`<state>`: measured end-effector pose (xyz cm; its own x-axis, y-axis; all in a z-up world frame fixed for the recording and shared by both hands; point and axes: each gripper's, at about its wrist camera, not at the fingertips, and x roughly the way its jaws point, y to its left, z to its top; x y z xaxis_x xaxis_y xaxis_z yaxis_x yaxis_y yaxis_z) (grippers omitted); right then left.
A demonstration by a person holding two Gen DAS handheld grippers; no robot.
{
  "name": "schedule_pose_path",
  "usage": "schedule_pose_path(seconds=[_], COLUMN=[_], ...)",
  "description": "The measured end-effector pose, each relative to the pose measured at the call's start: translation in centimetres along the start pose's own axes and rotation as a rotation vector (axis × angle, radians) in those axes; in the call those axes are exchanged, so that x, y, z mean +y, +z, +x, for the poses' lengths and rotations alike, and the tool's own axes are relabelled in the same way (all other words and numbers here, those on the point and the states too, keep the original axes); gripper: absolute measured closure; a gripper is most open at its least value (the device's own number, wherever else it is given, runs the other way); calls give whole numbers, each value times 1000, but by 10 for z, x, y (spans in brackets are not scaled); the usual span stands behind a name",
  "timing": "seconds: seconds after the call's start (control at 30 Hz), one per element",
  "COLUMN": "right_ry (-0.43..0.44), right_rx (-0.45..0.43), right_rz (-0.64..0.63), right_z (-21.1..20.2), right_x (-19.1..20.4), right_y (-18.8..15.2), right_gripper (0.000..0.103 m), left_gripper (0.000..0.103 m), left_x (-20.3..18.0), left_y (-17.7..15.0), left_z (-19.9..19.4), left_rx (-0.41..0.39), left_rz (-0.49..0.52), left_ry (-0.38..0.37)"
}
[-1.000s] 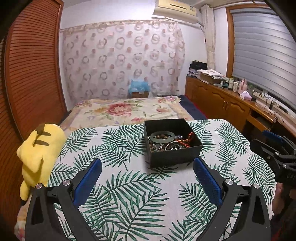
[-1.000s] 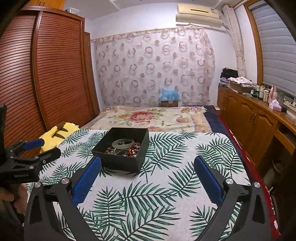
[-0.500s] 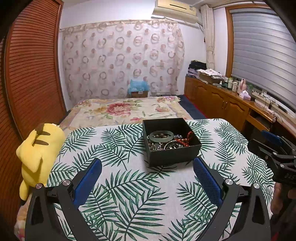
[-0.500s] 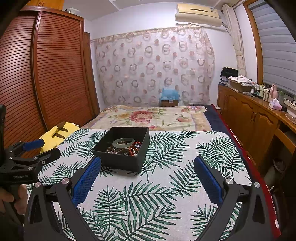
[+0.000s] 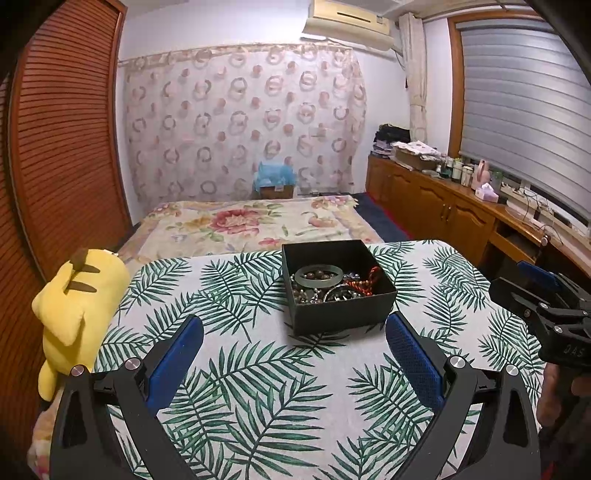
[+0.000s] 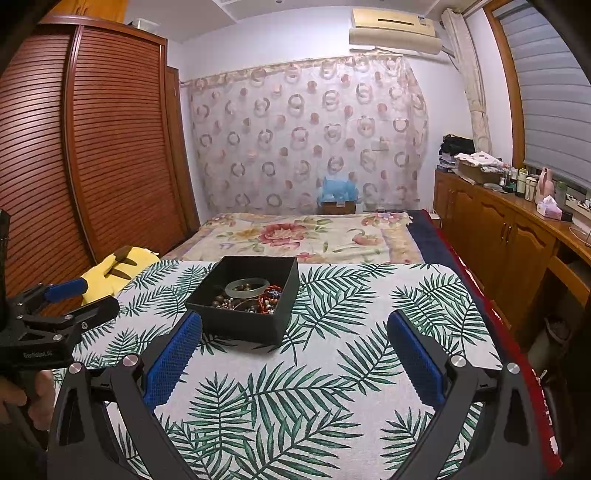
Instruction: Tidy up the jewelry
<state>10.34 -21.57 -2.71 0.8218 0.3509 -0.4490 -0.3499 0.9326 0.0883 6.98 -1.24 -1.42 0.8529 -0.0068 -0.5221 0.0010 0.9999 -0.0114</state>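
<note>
A: Item 1, left gripper [image 5: 293, 334]?
B: Jaws spread wide, nothing between them, 2 blue pads [image 5: 177, 360] showing. It hovers above the worktop [image 5: 258, 387], which wears a palm-leaf cloth. In the right wrist view it shows at the left edge [image 6: 83, 297], also parted.

A: Item 2, right gripper [image 6: 293, 334]?
B: Jaws equally wide apart and empty, above the same cloth. The left wrist view catches it at the far right [image 5: 524, 282].

A: Item 3, the jewelry?
B: 1 open black box [image 5: 341, 314], resting on the worktop just beyond the left gripper's tips; in the right wrist view the black box [image 6: 243, 321] sits ahead and left, close to the left pad. Contents: 1 pale green bangle [image 5: 319, 282] lying on top, dark bead strands [image 5: 303, 293] beneath, 1 red cord bracelet [image 5: 369, 282] at the right side.

A: Surroundings?
B: 1 yellow plush toy [image 5: 74, 306] at the worktop's left edge. 1 bed [image 5: 243, 221] with floral cover behind. 1 louvred wooden wardrobe [image 6: 92, 147] left, 1 wooden cabinet run [image 5: 443, 210] right, 1 ring-patterned curtain [image 5: 240, 122], 1 air conditioner [image 6: 395, 31] high on the wall.
</note>
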Motion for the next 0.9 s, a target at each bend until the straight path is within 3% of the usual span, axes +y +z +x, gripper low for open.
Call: schedule_pose_path(seconds=[0.9], right_ry=[0], right_rx=[-4], right_rz=[1], right_z=[-1], right_x=[0], right_y=[1], right_gripper=[2], left_gripper=[8], left_x=[-2], left_y=[0], left_z=[0], left_rx=[0], left_rz=[0], left_ry=[0])
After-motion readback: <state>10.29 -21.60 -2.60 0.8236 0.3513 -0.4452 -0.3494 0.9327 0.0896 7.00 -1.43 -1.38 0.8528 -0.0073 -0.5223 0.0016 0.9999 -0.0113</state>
